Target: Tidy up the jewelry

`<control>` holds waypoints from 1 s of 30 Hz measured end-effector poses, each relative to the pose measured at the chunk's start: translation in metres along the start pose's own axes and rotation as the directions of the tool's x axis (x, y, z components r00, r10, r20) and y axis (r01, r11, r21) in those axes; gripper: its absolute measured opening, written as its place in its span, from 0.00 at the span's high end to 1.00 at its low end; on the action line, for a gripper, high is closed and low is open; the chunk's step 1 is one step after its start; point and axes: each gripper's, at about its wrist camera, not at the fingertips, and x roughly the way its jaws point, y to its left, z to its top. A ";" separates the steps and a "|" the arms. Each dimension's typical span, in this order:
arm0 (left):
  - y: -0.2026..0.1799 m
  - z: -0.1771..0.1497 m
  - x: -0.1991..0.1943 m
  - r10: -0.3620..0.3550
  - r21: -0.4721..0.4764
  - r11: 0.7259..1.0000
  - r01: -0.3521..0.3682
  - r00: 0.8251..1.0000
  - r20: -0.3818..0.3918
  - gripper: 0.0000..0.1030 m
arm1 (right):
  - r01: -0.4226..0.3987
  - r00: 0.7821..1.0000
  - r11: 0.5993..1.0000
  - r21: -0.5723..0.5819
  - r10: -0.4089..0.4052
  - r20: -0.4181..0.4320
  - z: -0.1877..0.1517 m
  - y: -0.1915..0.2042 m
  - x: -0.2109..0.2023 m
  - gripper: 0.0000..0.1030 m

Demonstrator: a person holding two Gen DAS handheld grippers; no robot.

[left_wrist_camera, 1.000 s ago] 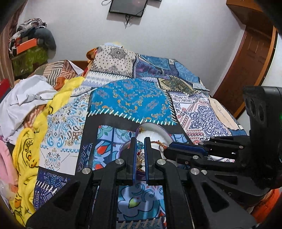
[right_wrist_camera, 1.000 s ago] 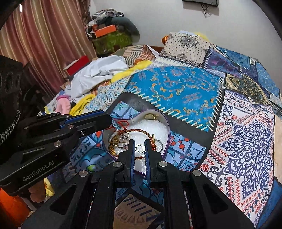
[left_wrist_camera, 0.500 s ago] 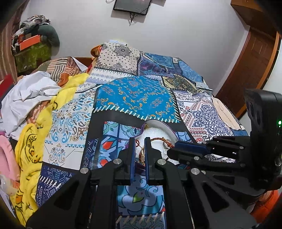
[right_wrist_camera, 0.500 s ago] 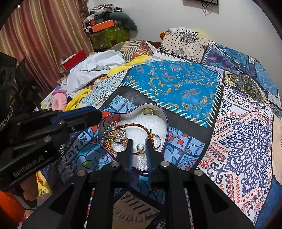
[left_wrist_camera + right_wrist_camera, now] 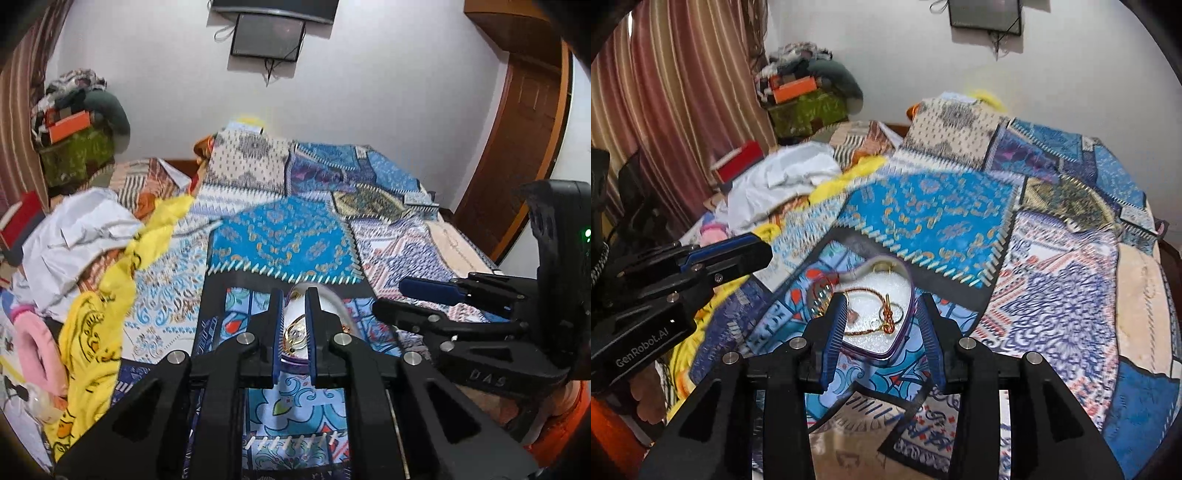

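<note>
A heart-shaped box point(image 5: 882, 356) with a purple rim and white foam lies on the patchwork bedspread point(image 5: 938, 214). In it are a red-gold braided bracelet point(image 5: 886, 323), a silver ring point(image 5: 899, 314), a gold ring point(image 5: 882, 266) and a glassy pendant point(image 5: 818, 295). My right gripper point(image 5: 882, 332) hovers over the box's near tip, jaws opening, nothing pressed between them. My left gripper point(image 5: 293, 332) has its jaws almost together, just starting to part. A gold piece point(image 5: 295, 334) shows through the gap; I cannot tell if it is pinched. The box point(image 5: 328, 299) lies just beyond.
White cloth point(image 5: 783, 173), a yellow cloth point(image 5: 96, 325) and a pink item point(image 5: 33, 343) are heaped along the bed's left side. Striped curtains point(image 5: 665, 110) hang at the left. A wooden door point(image 5: 517, 129) stands at the right, and a dark screen point(image 5: 267, 37) hangs on the far wall.
Both grippers have risen and drawn back from the box, which now looks smaller. The right gripper's jaws went from shut to clearly apart. The left fingers look much the same.
</note>
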 end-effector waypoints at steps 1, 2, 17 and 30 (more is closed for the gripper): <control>-0.004 0.003 -0.007 0.005 0.009 1.000 -0.005 1.000 0.017 0.91 | 0.000 1.000 1.000 0.004 -0.001 0.026 0.002 0.000 -0.010 0.65; -0.007 0.005 -0.014 0.011 0.017 1.000 -0.011 0.999 0.032 0.91 | 0.001 0.999 1.000 0.006 -0.001 0.046 0.004 0.000 -0.019 0.65; -0.062 0.025 -0.173 0.058 0.098 0.989 -0.109 0.905 0.422 0.54 | 0.105 0.799 0.994 0.026 -0.100 0.593 0.000 0.043 -0.212 0.47; -0.069 0.009 -0.226 0.153 0.019 0.981 -0.195 0.821 0.550 0.05 | 0.205 0.714 0.975 0.083 -0.207 0.669 -0.018 0.068 -0.240 0.01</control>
